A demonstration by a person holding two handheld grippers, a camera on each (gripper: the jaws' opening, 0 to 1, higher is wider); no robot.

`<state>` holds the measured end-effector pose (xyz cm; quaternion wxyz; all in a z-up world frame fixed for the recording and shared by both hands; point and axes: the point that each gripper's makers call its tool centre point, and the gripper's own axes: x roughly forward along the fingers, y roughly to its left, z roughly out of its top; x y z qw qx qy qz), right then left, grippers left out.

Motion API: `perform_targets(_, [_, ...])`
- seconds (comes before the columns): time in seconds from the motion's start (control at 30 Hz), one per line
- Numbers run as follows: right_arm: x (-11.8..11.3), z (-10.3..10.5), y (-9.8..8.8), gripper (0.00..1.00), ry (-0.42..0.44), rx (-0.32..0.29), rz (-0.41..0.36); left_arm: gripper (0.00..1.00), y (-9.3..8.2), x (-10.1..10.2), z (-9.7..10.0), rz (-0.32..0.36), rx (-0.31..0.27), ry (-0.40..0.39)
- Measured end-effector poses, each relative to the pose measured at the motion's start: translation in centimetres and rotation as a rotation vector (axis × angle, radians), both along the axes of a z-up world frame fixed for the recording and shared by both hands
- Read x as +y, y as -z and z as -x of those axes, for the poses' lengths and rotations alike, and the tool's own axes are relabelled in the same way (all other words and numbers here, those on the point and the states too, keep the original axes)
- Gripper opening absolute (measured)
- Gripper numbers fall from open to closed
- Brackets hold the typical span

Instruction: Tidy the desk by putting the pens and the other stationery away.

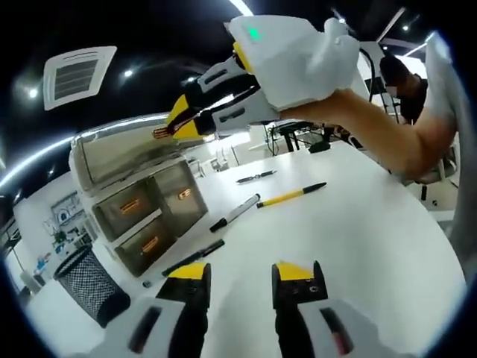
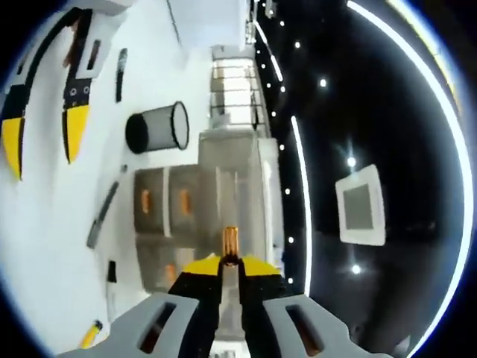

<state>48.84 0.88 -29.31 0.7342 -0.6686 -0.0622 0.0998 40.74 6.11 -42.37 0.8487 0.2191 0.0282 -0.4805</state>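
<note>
Right gripper (image 2: 229, 262) is pinching a small copper piece (image 2: 231, 242), held high above the drawer unit (image 2: 195, 205), so a slip drops it behind. Left gripper (image 1: 242, 276) is spread and empty over the tabletop (image 1: 358, 246). Pens (image 1: 291, 195) lie scattered between it and the drawers; mesh cup (image 1: 91, 283) stands beside them.

On the white desk (image 1: 358, 246) lie several pens, apart from one another: a yellow pen with black ends (image 1: 292, 195), a white marker with a black cap (image 1: 235, 212) beside it, a dark pen (image 1: 256, 177) farther off, and a black pen (image 1: 194, 258) near the drawer unit (image 1: 145, 212). A black mesh pen cup (image 1: 91, 284) stands upright beside the drawers. A small orange-brown object (image 2: 231, 245) is pinched above the unit.
</note>
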Motion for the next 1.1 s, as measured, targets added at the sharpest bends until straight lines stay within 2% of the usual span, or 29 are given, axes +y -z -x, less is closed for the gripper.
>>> perform_targets(0.27, [0.9, 0.2, 0.1, 0.06, -0.004, -0.027, 0.051, 0.33, 0.5, -0.2, 0.1, -0.016, 0.007, 0.007])
perform_targets(0.3, [0.8, 0.1, 0.1, 0.06, 0.006, -0.028, 0.044, 0.33, 0.5, -0.2, 0.1, -0.016, 0.007, 0.007])
perform_targets(0.33, [0.1, -0.1, 0.1, 0.06, 0.048, -0.004, -0.006, 0.33, 0.5, -0.1, 0.1, -0.016, 0.005, 0.005])
perform_targets(0.4, [0.2, -0.1, 0.0, 0.05, 0.029, 0.03, -0.04, 0.33, 0.4, -0.1, 0.0, -0.014, 0.003, 0.003])
perform_targets(0.43, [0.1, -0.2, -0.2, 0.05, 0.03, 0.037, -0.043, 0.33, 0.3, 0.0, 0.0, -0.012, 0.003, 0.001])
perform_targets(0.5, [-1.2, -1.2, 0.0, 0.05, 0.095, 0.025, -0.009, 0.33, 0.1, 0.0, 0.0, -0.009, 0.002, 0.0])
perform_targets(0.67, [-2.0, -2.4, 0.0, 0.05, 0.1, 0.021, -0.038, 0.33, 0.3, -0.2, 0.3, -0.014, 0.004, 0.009])
perform_targets(1.1, [-1.4, -2.7, 0.0, 0.05, 0.05, 0.015, -0.019, 0.32, 0.9, -0.2, 0.3, -0.032, 0.011, 0.009])
